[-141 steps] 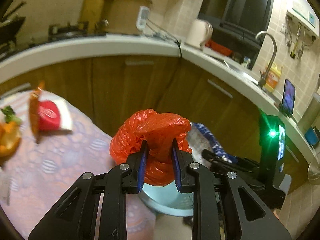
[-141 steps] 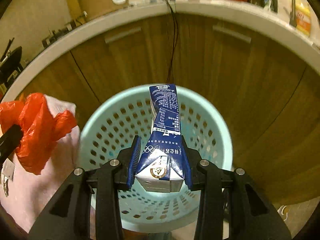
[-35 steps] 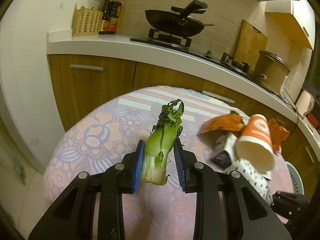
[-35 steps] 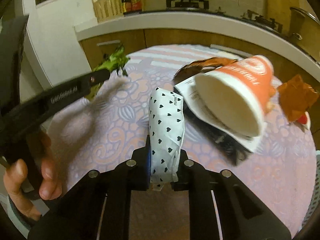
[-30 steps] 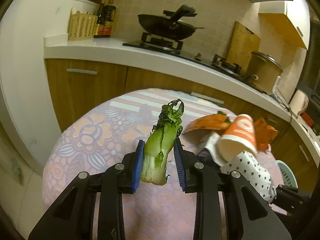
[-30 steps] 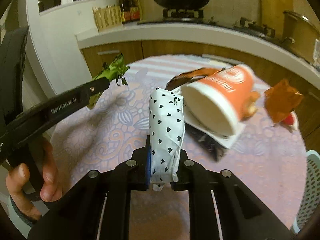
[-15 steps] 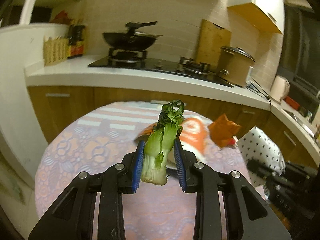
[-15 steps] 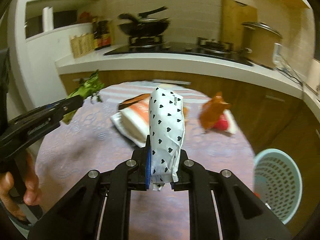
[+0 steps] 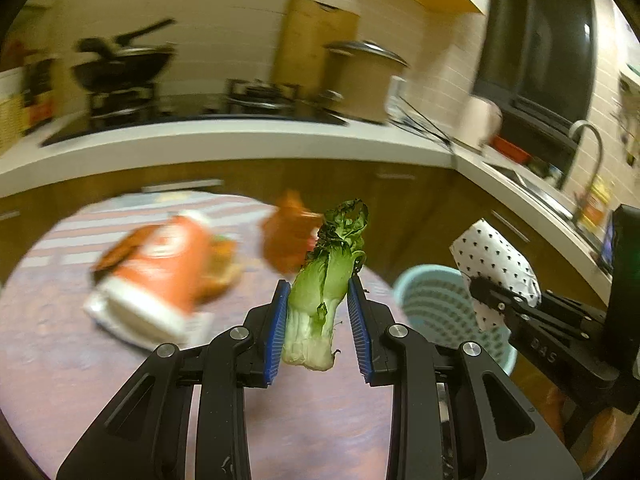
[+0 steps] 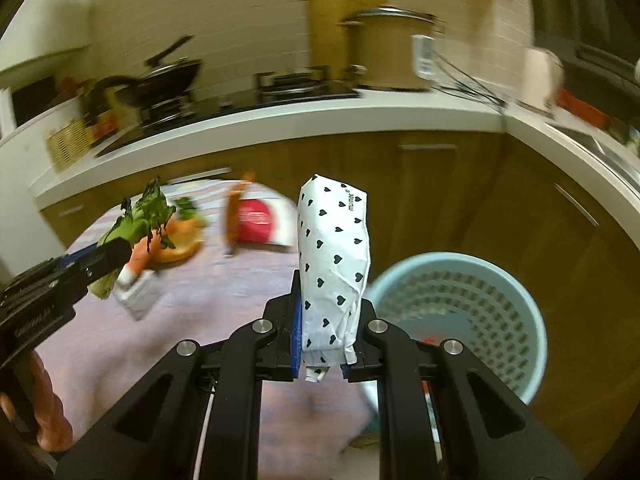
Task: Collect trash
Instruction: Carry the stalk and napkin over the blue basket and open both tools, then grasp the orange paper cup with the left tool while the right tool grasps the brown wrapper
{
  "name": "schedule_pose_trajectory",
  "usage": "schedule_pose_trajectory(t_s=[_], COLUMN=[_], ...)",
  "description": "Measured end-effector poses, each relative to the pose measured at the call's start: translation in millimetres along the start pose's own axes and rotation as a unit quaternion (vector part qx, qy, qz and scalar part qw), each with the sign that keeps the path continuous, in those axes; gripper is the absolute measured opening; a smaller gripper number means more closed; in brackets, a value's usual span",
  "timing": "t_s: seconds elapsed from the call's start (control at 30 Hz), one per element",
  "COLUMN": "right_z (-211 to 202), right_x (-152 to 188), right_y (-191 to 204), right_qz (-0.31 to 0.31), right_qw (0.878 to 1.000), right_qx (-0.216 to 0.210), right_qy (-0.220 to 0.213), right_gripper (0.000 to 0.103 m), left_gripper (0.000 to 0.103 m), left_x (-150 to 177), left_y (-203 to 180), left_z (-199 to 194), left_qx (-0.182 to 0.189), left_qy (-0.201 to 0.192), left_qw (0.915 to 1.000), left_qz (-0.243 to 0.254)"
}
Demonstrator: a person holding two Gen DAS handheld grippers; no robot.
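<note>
Left wrist: my left gripper [image 9: 320, 320] gripped the greens [image 9: 324, 280] upright; bin [image 9: 440, 304] lay ahead-right | Right wrist: my right gripper [image 10: 324, 340] clamped the packet [image 10: 334, 268] upright; bin [image 10: 460, 304] just right, nearer this hand.

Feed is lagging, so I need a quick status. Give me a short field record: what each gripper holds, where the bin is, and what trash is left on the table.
left gripper: shut on bok choy stalk
right gripper: shut on heart-print packet
bin: light blue basket, beside the table, right of both grippers
left on table: orange cup, orange wrapper, red and white packet
image: motion-blurred
</note>
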State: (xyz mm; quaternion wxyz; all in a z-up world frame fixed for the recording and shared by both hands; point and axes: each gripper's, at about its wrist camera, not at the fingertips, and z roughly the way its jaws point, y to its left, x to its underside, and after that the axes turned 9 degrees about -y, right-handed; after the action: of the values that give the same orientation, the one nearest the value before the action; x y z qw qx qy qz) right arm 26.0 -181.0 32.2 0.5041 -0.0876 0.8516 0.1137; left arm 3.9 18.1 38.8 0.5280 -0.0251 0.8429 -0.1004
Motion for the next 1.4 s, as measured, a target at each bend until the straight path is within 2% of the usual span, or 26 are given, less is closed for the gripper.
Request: schedule_pose_trajectory(t_s=[0.17, 0.37, 0.6, 0.67, 0.7, 0.73, 0.8, 1.13, 1.4], right_z=[6.7, 21.1, 48.9, 56.6, 60.1, 61.3, 62.8, 57.3, 48.0], right_x=[7.8, 20.2, 40.4, 43.9, 46.6, 48.1, 49.6, 45.5, 28.3], right_y=[-53.9, -93.8, -127.7, -133.7, -136.3, -137.1, -138.8, -132.9, -93.8], right_qz=[0.044, 0.072, 0.1, 0.107, 0.109, 0.11, 0.112, 0.106, 0.075], right_qw=[0.999, 0.995, 0.988, 0.986, 0.985, 0.984, 0.983, 0.984, 0.991], right_qx=[0.024, 0.061, 0.086, 0.087, 0.091, 0.095, 0.104, 0.106, 0.077], right_qy=[0.013, 0.037, 0.086, 0.096, 0.102, 0.104, 0.104, 0.097, 0.076], right_gripper=[0.012, 0.014, 0.017, 0.023, 0.03, 0.045, 0.057, 0.057, 0.057], left_gripper=[0.028, 0.028, 0.03, 0.04, 0.048, 0.056, 0.059, 0.059, 0.059], left_x=[7.1, 20.4, 33.7, 36.2, 37.8, 37.3, 38.3, 31.9, 17.4], left_y=[-40.1, -74.2, -101.2, -104.8, -106.2, -107.9, -110.1, -93.2, -64.6], left_z=[43.8, 93.6, 133.6, 140.2, 142.3, 142.7, 143.9, 124.2, 79.9], left_qx=[0.048, 0.089, 0.111, 0.121, 0.123, 0.122, 0.12, 0.118, 0.095], left_qy=[0.036, 0.083, 0.12, 0.127, 0.126, 0.125, 0.124, 0.102, 0.053], left_qw=[0.9981, 0.9924, 0.9861, 0.9841, 0.9839, 0.9841, 0.9842, 0.9873, 0.994], left_qz=[0.011, 0.016, 0.028, 0.027, 0.03, 0.033, 0.041, 0.029, 0.013])
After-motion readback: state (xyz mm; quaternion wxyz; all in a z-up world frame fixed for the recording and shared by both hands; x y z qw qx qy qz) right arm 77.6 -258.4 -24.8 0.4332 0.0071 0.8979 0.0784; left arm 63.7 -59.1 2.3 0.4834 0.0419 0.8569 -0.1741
